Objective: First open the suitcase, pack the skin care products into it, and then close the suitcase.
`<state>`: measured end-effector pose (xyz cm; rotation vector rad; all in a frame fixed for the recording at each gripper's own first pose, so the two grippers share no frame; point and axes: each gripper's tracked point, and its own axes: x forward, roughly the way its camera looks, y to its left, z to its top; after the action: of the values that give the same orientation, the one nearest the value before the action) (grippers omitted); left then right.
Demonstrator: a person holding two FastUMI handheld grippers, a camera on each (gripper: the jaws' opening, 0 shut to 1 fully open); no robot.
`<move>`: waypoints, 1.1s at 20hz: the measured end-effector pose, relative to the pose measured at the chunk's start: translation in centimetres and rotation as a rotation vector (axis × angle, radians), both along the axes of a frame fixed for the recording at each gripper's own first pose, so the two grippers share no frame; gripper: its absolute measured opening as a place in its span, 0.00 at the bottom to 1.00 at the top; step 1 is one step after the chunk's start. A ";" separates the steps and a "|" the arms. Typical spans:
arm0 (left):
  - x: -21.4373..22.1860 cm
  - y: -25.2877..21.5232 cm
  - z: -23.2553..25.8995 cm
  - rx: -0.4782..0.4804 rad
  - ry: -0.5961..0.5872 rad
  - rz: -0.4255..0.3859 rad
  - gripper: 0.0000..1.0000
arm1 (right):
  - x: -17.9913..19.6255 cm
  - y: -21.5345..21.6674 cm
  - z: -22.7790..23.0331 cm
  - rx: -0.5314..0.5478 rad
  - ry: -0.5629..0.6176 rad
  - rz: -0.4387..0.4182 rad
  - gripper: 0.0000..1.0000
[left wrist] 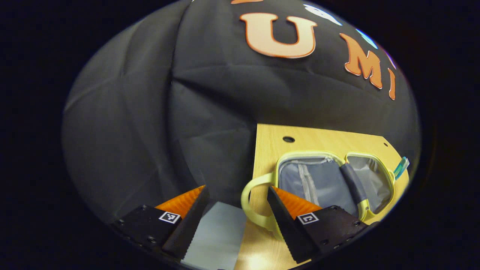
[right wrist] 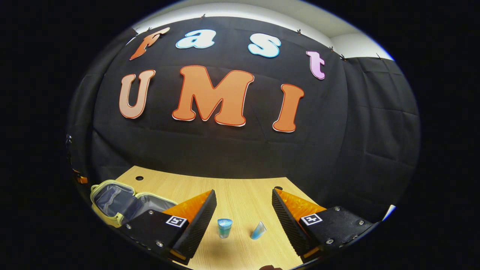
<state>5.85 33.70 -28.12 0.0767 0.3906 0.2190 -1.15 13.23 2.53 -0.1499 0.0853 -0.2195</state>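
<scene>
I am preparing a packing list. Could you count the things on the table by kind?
Suitcase, open, pale green rim: 1
Skin care products, blue, on the table: 2, a small jar and a tube
Total: 3

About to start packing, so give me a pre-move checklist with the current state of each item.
1. Suitcase open, lying flat on the table: ok.
2. Its grey inside free of products: ok.
3. Right gripper open, holding nothing: ok.
4. Blue jar upright between the right fingers' line: ok.
5. Blue tube close beside the jar, may get bumped: cannot tell.
6. Left gripper open by the suitcase handle: ok.
</scene>
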 end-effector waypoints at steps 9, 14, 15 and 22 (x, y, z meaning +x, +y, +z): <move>0.0 -18.7 16.0 0.165 -0.395 -0.007 0.96 | 1.6 -4.1 -1.5 0.032 -0.005 0.108 0.94; 0.9 -32.5 18.2 0.082 -0.471 -0.157 0.96 | 1.6 -7.4 -3.1 0.058 0.003 0.136 0.95; 1.1 -35.1 18.2 0.055 -0.481 -0.175 0.96 | 1.5 -8.1 -3.6 0.064 0.008 0.140 0.94; 3.1 -51.5 10.9 0.012 -0.412 -0.333 0.97 | 1.8 -11.6 -7.4 0.077 0.065 0.170 0.95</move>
<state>8.90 -17.84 -17.24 0.1042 -0.0369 -0.0936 0.69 1.64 -4.91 -0.0871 0.1449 -0.0419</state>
